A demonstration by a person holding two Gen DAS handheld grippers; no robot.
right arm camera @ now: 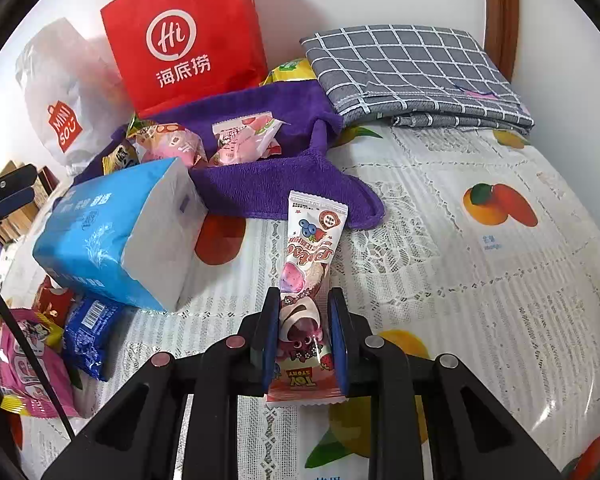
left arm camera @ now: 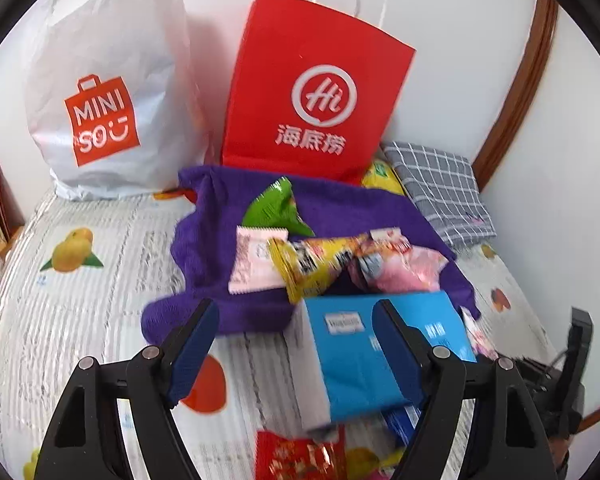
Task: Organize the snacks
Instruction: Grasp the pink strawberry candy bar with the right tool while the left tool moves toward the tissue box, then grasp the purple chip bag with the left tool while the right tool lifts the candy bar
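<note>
My right gripper (right arm camera: 305, 294) is shut on the lower part of a long pink-and-white Toy Story snack stick (right arm camera: 314, 240), which lies on the fruit-print tablecloth (right arm camera: 480, 280) and points away from me. My left gripper (left arm camera: 296, 304) stands open above the table; its right finger overlaps a blue tissue pack (left arm camera: 352, 356) without pressing it. The tissue pack (right arm camera: 112, 236) lies tilted on other packets. Several snack packets sit on a purple towel (left arm camera: 204, 248): a green one (left arm camera: 276, 208), a pale pink one (left arm camera: 252, 260), a yellow one (left arm camera: 308, 268).
A red paper bag (left arm camera: 312, 92) and a white plastic Miniso bag (left arm camera: 100, 80) stand against the back wall. A folded grey checked cloth (right arm camera: 412, 72) lies at the back right. Blue (right arm camera: 88, 332), pink (right arm camera: 24, 372) and red (left arm camera: 300, 456) packets lie near the tissue pack.
</note>
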